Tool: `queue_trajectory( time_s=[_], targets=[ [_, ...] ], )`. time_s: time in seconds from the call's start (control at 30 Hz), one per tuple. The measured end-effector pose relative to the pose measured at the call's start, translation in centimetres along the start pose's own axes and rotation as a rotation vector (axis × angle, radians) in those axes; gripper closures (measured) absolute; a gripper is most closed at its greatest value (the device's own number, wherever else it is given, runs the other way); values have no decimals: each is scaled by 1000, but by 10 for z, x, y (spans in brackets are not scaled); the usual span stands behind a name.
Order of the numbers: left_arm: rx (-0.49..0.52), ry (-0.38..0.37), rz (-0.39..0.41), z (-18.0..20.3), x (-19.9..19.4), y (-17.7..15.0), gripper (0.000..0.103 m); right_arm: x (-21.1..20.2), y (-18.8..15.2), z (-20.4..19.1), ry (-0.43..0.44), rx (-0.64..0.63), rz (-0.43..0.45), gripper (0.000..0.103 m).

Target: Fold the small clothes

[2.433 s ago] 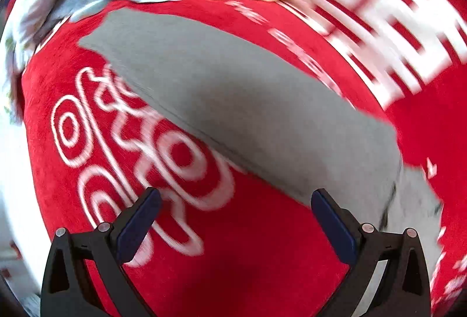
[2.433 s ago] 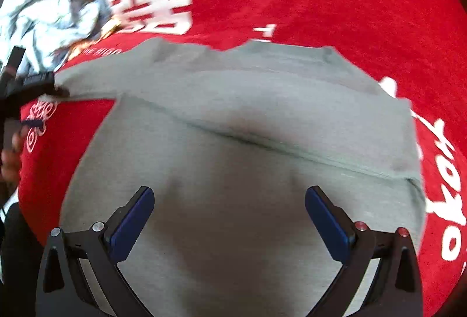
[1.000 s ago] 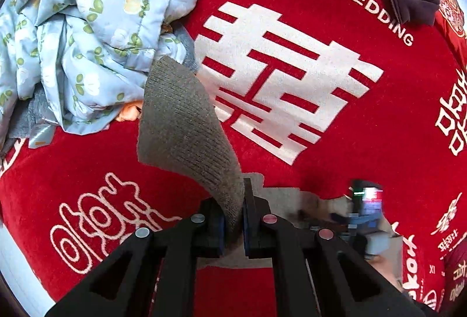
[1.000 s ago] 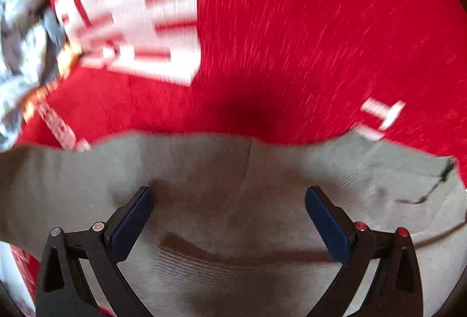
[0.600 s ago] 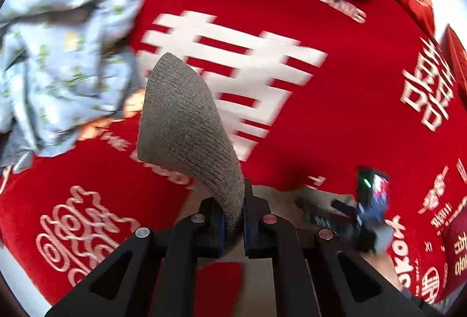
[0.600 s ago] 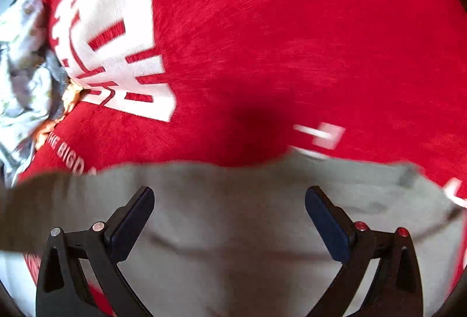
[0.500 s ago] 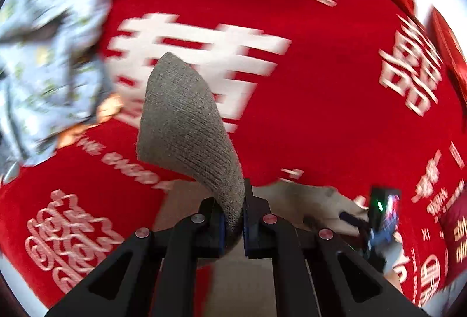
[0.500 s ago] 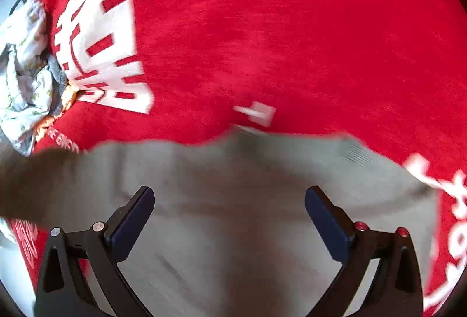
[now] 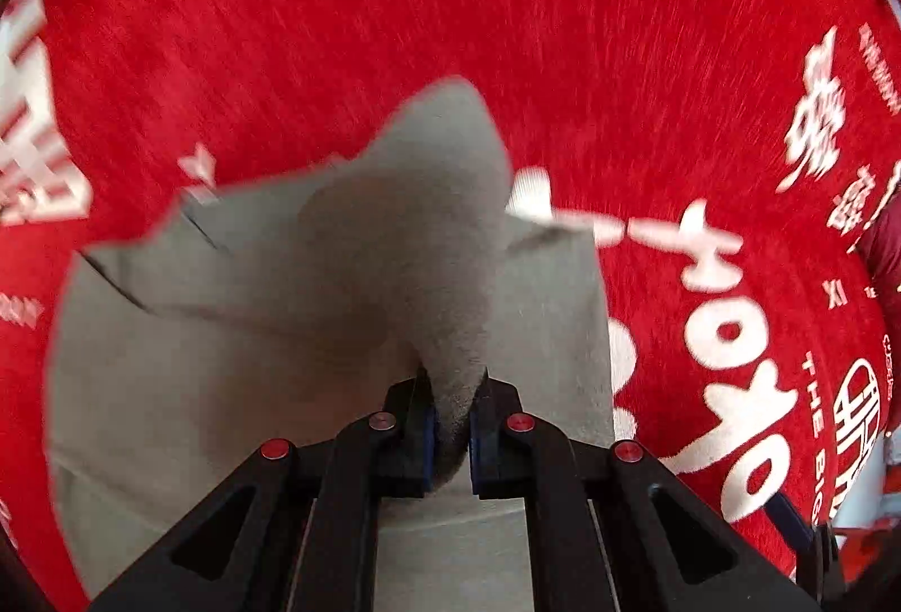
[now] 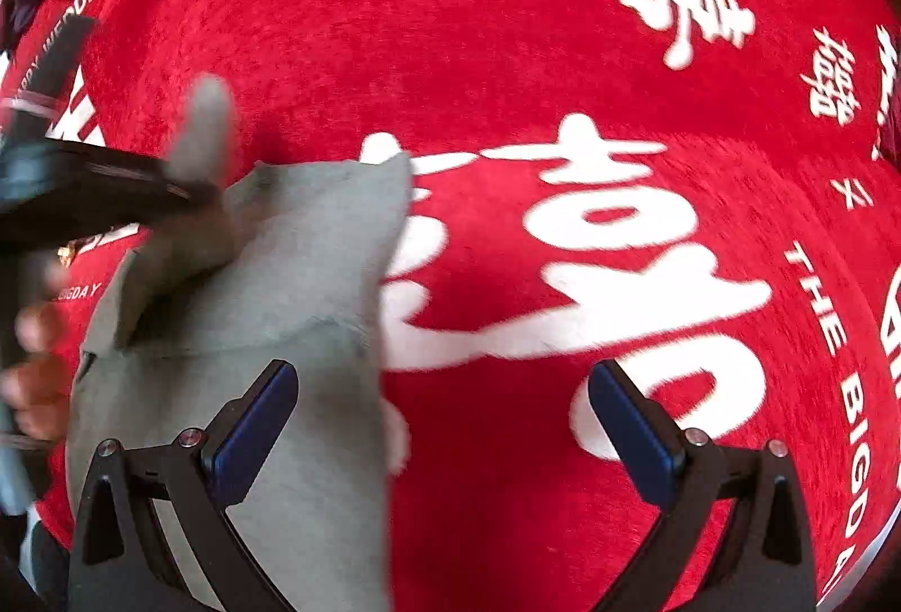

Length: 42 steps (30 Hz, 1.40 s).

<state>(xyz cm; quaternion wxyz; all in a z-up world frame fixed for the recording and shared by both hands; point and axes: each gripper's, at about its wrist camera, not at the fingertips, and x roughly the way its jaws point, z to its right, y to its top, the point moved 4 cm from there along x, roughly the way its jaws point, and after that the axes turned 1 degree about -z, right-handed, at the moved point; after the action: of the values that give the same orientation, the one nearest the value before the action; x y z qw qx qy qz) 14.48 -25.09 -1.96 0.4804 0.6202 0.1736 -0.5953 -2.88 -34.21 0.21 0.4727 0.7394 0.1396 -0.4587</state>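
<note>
Red blanket (image 10: 507, 49) with white lettering under grey garment (image 10: 293, 274).

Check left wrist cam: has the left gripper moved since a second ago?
Yes. The left gripper, still shut on the grey garment, has swung right over the red blanket: the blue clothes pile and big white character have left view, and the folded garment now lies beneath.
</note>
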Motion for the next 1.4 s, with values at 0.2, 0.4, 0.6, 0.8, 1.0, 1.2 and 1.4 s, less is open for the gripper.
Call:
queue_trajectory(
  time_s=[0.2,0.4,0.6,0.8,1.0,1.2,1.4],
  targets=[
    [-60,-51,-68,2,26,-16,90,4,-22,12,61,0,0,0],
    [-109,-70,-43,0,3,-5,4,5,-35,1,96,-63,5,0],
    [1,-61,36,-3,-47,-1,4,-3,-32,-2,146,-79,26,0],
    [-129,70,109,-96,-65,-30,4,-8,6,-19,183,-44,75,0],
    [-372,181,3,-193,-39,-76,4,34,50,-118,111,-228,37,0],
    [-368,239,-78,-220,-16,-93,3,111,58,-156,17,-315,-137,47],
    [-281,223,-33,-216,-13,-94,0,73,40,-77,66,-86,-90,77]
  ],
)
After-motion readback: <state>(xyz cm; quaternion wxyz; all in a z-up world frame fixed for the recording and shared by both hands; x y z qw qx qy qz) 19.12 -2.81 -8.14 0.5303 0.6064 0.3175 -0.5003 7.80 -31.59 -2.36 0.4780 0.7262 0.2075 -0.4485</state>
